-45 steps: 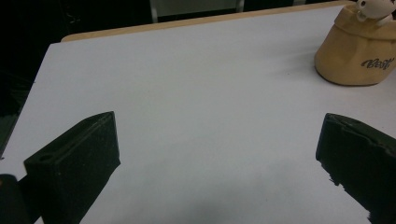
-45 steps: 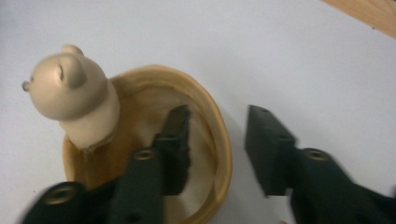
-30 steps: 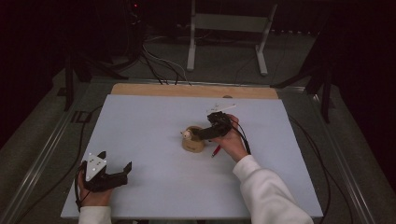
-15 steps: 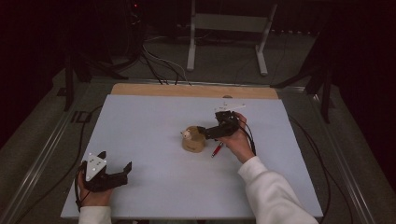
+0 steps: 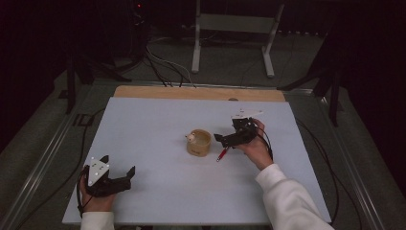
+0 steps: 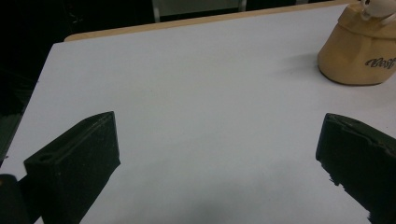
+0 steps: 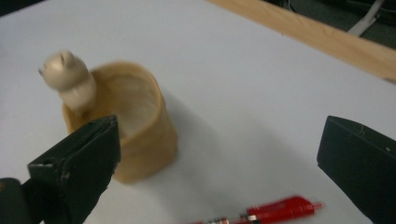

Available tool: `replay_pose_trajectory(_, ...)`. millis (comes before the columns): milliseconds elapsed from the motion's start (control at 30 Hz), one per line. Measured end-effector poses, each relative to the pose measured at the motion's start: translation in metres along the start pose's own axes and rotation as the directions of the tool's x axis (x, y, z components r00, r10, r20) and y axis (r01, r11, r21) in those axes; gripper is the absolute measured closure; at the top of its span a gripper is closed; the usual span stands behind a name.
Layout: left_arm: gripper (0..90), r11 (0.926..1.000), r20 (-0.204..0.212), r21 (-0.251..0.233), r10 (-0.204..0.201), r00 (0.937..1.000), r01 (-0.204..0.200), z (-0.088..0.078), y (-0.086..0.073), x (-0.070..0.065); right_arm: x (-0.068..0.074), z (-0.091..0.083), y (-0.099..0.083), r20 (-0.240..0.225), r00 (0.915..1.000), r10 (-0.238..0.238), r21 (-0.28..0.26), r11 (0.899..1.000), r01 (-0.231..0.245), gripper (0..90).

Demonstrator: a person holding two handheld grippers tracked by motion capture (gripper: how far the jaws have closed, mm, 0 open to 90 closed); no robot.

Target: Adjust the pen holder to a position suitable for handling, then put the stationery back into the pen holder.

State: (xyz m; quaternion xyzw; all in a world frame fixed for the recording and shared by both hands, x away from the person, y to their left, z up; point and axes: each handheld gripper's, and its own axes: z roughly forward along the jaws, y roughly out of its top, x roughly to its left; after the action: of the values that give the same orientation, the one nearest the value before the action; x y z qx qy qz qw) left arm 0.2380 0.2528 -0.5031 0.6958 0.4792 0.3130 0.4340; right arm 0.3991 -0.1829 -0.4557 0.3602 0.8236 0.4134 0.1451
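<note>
A tan wooden cup (image 5: 198, 143) with a small cream animal figure (image 5: 191, 137) on its rim stands mid-table. It shows again as the cup (image 7: 140, 140) and, at the top right of the left gripper view, as the cup (image 6: 359, 51). A red pen (image 5: 222, 154) lies just right of it, also seen as the pen (image 7: 275, 210). My right gripper (image 5: 221, 141) hovers right of the cup and points at it. Its jaws have just been opening and stand wide apart with nothing between them (image 7: 219, 140). My left gripper (image 5: 119, 166) rests open at the near left (image 6: 219, 140), holding nothing.
The white table top (image 5: 153, 120) has a wooden strip (image 5: 191, 92) along its far edge. Cables (image 5: 163, 67) and a stand's legs (image 5: 230, 52) lie on the floor beyond. A cable (image 5: 311, 139) trails off the right side.
My right gripper has drawn back to the right, away from the cup. The cup, the pen and the left gripper have stayed where they were.
</note>
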Motion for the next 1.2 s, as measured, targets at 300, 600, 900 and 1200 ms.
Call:
replay_pose_trajectory(300, 0.1, 1.0, 0.001, 0.002, 0.0, 1.0, 0.0, 0.001, 0.0, 0.0, -0.009, 0.002, -0.015, -0.001, 0.9999, -0.013, 0.049, 0.999, 0.013, 0.0)
replay_pose_trajectory(600, 0.1, 1.0, 0.001, 0.001, 0.001, 1.0, -0.001, 0.0, 0.0, 0.0, -0.012, 0.006, -0.024, -0.014, 0.9995, -0.027, 0.086, 0.996, 0.028, 0.0)
replay_pose_trajectory(900, 0.1, 1.0, 0.0, 0.002, 0.003, 1.0, -0.003, 0.0, 0.0, 0.0, -0.015, 0.016, -0.034, -0.042, 0.9988, -0.025, 0.135, 0.99, 0.031, 0.0)
replay_pose_trajectory(1200, 0.1, 1.0, 0.001, 0.003, 0.001, 1.0, -0.001, 0.0, 0.0, 0.0, -0.011, 0.021, -0.036, -0.099, 0.993, -0.065, 0.129, 0.989, 0.078, 1.4)
